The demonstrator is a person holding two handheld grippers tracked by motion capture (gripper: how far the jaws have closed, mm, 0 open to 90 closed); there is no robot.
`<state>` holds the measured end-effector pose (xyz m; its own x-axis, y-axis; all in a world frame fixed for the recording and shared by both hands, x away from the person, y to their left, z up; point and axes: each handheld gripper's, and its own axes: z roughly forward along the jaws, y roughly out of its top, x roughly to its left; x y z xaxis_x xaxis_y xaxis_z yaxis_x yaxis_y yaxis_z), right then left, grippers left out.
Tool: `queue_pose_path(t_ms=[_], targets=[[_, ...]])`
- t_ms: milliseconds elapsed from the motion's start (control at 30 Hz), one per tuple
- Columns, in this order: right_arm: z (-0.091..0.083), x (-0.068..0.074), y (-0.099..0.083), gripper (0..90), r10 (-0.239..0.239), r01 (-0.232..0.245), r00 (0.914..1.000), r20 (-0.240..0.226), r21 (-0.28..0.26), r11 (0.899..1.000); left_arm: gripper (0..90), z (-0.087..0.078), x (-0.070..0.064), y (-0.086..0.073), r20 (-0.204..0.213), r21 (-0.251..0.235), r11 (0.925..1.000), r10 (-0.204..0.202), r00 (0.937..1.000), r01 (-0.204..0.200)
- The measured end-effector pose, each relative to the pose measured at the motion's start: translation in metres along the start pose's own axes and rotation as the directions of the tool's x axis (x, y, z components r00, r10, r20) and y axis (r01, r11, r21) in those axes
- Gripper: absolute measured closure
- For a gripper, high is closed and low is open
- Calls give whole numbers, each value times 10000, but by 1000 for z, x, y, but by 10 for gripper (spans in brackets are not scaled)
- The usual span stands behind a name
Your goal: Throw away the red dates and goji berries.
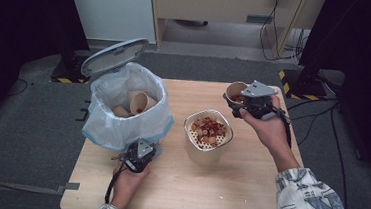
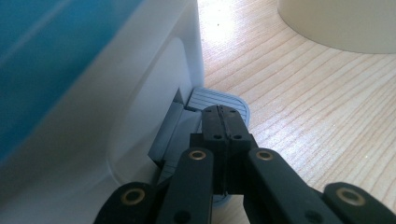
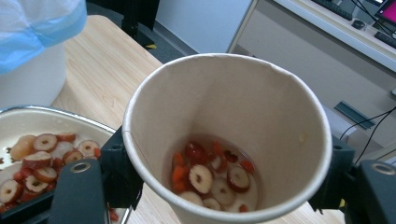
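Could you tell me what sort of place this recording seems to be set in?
Probably an office or lab set up for recording: a small light wooden table stands on grey carpet, black cables trail under a beige desk, and a keyboard lies on that desk in the right gripper view.

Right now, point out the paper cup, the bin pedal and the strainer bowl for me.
Paper cup (image 3: 224, 116), right gripper view, on its inner wall.
Bin pedal (image 2: 217, 99), left gripper view, on its ribbed top just ahead of the gripper.
Strainer bowl (image 1: 190, 121), high view, on its metal rim.
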<state>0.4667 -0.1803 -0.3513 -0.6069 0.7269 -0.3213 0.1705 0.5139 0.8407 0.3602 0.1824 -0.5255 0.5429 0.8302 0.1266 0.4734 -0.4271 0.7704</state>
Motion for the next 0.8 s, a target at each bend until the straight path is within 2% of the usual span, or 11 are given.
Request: queue_pose_path(t_ms=[167,267,400,633,800], targets=[[0,-6,-1,287,61,-61,9999,101,9,10000,894,0,0,0,4,6,10000,-20,10000,20],[1,-4,1,287,4,-4,10000,28,-54,10000,894,0,0,0,7,5,10000,-14,10000,14],[2,3,6,287,-473,471,9987,-167,-109,9988,894,0,0,0,3,7,10000,4,10000,-4],[-4,-2,16,288,-724,726,9973,76,-281,9970,894,0,0,0,5,-5,10000,8,10000,-8],[-7,-1,18,289,-1241,1240,9923,-32,-236,9920,894,0,0,0,-16,10,10000,37,10000,-37]])
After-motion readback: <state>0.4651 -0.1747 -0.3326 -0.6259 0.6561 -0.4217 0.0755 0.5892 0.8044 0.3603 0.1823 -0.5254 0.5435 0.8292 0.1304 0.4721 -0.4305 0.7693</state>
